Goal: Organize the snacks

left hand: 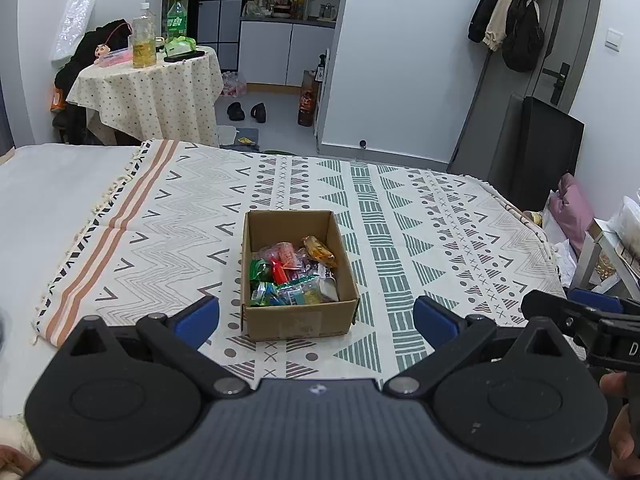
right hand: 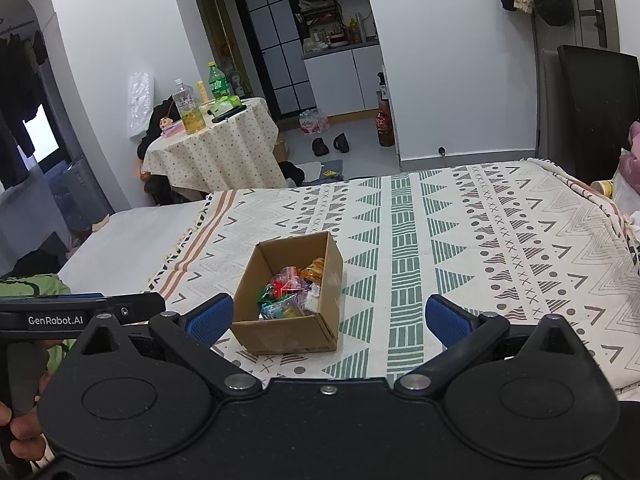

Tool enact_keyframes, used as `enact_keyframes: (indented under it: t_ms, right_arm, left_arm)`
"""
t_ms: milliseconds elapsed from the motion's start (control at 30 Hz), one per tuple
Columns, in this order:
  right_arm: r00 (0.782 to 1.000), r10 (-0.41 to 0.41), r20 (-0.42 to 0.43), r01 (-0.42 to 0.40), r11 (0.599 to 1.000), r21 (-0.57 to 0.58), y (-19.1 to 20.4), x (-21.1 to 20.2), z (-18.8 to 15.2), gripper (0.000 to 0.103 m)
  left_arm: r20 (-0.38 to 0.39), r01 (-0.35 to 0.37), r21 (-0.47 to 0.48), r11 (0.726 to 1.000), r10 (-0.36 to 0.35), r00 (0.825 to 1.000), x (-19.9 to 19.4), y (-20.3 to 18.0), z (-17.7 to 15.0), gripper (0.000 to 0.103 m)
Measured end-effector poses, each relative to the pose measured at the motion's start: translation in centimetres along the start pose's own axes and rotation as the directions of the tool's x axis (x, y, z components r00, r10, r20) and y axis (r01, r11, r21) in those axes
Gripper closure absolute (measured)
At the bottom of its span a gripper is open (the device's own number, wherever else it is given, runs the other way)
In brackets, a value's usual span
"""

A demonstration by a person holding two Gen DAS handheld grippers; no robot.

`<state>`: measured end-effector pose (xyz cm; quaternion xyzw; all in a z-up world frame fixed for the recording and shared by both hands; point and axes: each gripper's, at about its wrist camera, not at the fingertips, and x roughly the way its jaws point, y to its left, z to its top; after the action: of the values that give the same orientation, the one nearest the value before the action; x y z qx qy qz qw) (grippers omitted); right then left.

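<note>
Both tools wide open, empty, snacks (left hand: 294, 276) jumbled in box (left hand: 298, 320), wrappers unreadable

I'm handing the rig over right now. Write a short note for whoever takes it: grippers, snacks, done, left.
Left gripper: open, empty, hovering short of the box.
Right gripper: open, empty, alongside it.
Open brown cardboard box sits on the patterned cream blanket.
Colourful wrapped snacks lie piled inside the box; none visible on the blanket.
Done: snacks gathered in the box.
Left: any sorting inside cannot be judged from here.
</note>
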<state>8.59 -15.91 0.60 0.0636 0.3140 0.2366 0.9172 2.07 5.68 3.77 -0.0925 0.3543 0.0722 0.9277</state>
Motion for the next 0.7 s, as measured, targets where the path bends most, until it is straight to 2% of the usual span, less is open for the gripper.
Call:
enact_keyframes:
  t_ms: [700]
  right_arm:
    - [1.000,-0.019,-0.002,0.019,1.000,-0.014,0.12,-0.43,-0.01,0.000]
  left_arm:
    - [0.004,0.007,-0.008,1.000,-0.006,1.000,-0.54,0.36,0.01,0.000]
